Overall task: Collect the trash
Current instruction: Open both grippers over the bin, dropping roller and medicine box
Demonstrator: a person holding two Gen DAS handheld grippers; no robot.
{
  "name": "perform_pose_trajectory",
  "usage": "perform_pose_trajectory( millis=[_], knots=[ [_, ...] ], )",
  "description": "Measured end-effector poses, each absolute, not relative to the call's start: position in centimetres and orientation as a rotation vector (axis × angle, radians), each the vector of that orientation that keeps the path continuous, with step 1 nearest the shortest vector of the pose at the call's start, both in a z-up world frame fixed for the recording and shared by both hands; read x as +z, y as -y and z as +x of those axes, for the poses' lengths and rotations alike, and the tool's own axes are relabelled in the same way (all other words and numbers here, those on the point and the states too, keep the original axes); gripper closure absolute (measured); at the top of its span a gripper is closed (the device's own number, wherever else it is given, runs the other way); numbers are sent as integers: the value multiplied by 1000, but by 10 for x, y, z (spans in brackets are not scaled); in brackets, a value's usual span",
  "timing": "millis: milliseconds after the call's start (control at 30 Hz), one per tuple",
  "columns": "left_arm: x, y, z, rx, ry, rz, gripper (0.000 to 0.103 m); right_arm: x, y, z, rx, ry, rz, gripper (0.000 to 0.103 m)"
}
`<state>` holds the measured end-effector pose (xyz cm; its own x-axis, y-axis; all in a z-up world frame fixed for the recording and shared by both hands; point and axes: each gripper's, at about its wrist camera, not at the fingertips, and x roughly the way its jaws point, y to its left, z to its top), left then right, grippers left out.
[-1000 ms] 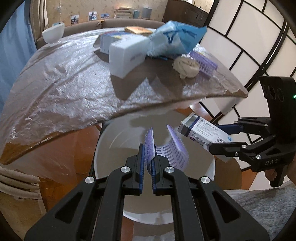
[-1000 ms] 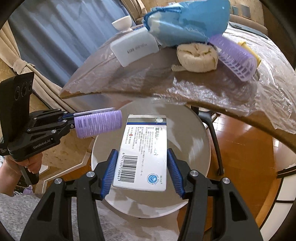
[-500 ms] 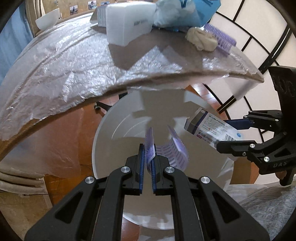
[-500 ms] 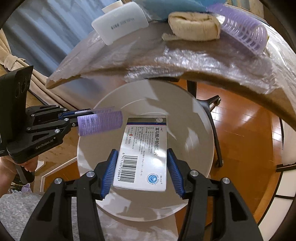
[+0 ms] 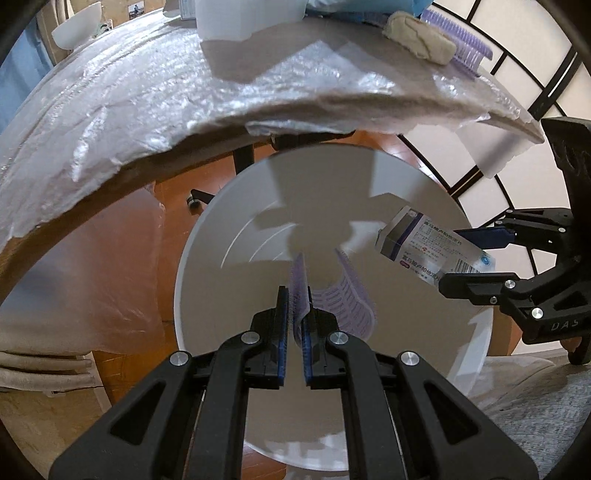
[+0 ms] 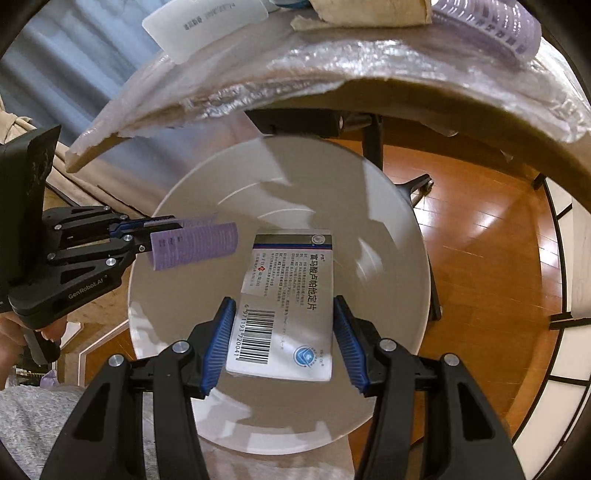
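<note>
A round white bin (image 5: pixel 221 236) (image 6: pixel 388 206) stands on the floor below the table's edge. Over its mouth my left gripper (image 5: pixel 295 295) (image 6: pixel 146 236) is shut on the wall of a purple hair roller (image 5: pixel 351 299) (image 6: pixel 195 245). My right gripper (image 6: pixel 284 314) (image 5: pixel 476 254) is shut on a white medicine box (image 6: pixel 288 295) (image 5: pixel 424 247) with a barcode and a blue band, also above the bin. On the table lie another purple roller (image 6: pixel 491 22) (image 5: pixel 458 33), a beige crumpled wad (image 5: pixel 421 37) (image 6: pixel 362 11) and a white box (image 6: pixel 199 20).
The round table (image 5: pixel 129 92) (image 6: pixel 332 77) is covered in clear plastic film and overhangs the bin. A white bowl (image 5: pixel 75 26) sits at its far left. Black table legs on casters (image 6: pixel 421 188) stand on the wooden floor (image 6: pixel 480 236). A hand (image 6: pixel 22 332) holds the left gripper.
Both grippers have sunk toward the bin, still holding the roller and the medicine box. The bin looks larger and the table top has slid upward in both views.
</note>
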<state>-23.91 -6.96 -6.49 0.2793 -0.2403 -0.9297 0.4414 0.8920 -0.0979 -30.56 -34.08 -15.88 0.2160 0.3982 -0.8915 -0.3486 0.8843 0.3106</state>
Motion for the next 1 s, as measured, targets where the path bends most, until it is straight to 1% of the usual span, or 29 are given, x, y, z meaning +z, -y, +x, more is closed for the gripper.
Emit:
perform_pose_trajectory(
  millis=[600,633,667,700,733,767,867,1000],
  knots=[
    [-81,83,-231,-455,-1211,241,94,-176,338,-297,505,-1269,-14,50],
    [-79,83,-231,-454,-1199,245,90,-173,338,-298,502,-1256,-25,49],
    [-79,83,-230,-435,-1197,259,59,-170,338,-300,491,-1244,-35,41],
    [-80,83,-229,-408,-1189,269,22,-166,341,-301,461,-1221,-45,30],
    [-74,80,-231,-389,-1149,265,21,-160,344,-303,442,-1192,-39,15],
    [-68,77,-234,-405,-1127,249,21,-155,347,-304,437,-1172,-30,12],
    [-56,72,-239,-402,-1103,241,21,-137,357,-310,424,-1117,-6,10],
    [-22,62,-250,-379,-1030,217,21,-96,367,-327,391,-978,-31,6]
  ],
)
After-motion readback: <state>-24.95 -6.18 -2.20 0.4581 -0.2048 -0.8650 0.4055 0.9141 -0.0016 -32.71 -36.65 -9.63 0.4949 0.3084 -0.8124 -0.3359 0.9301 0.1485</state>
